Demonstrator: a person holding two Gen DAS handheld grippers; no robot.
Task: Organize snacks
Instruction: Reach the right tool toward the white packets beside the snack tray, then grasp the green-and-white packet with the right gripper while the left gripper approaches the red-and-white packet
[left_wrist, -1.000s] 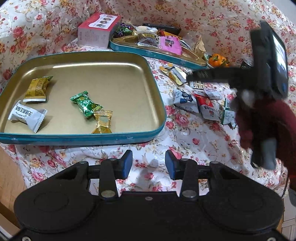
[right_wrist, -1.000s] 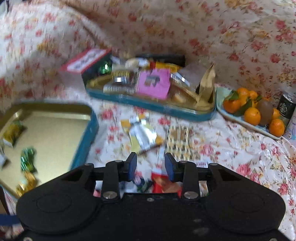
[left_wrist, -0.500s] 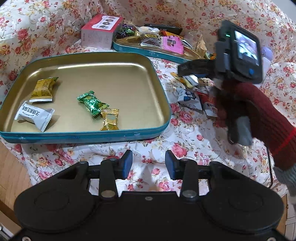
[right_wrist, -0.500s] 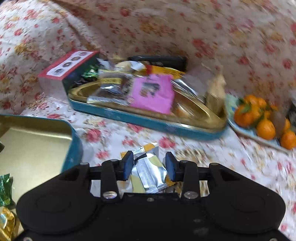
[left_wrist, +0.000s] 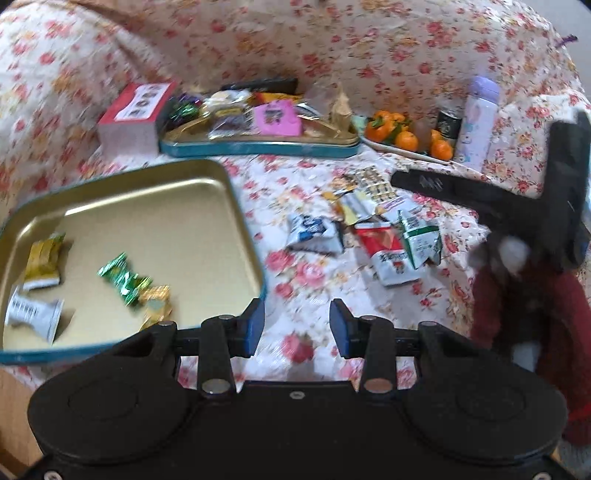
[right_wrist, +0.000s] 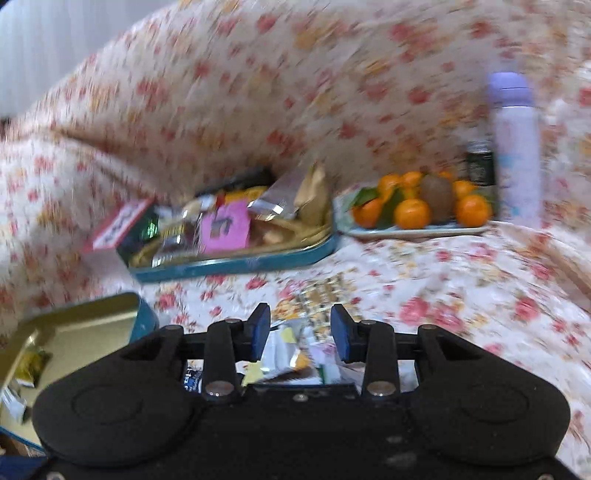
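Observation:
The near gold tin tray (left_wrist: 236, 206) holds a yellow candy (left_wrist: 42, 264), a green one (left_wrist: 123, 277), a gold one (left_wrist: 157, 299) and a white packet (left_wrist: 33, 314). Loose snacks lie on the floral cloth to its right, among them a blue-white packet (left_wrist: 314, 230), a red-white packet (left_wrist: 386, 251) and a green-white packet (left_wrist: 419, 236). My left gripper (left_wrist: 297, 326) hangs open and empty over the cloth by the tray's right corner. My right gripper (right_wrist: 300, 334) hovers open over that loose pile, with wrappers (right_wrist: 291, 350) showing below its jaws. Its fingers (left_wrist: 443, 186) reach in from the right, held by a red-gloved hand (left_wrist: 517, 306).
A second tin tray (left_wrist: 258, 149) heaped with snacks stands at the back, with a pink box (left_wrist: 135, 118) on its left. To its right are a plate of oranges (right_wrist: 417, 230), a dark can (left_wrist: 448, 123) and a lilac bottle (right_wrist: 515, 147). Draped floral cloth rises behind everything.
The right gripper has swung right and rolled, so the fruit plate and bottle now fill its view. The left gripper has drifted right, putting the loose pile ahead. Both gaps look unchanged.

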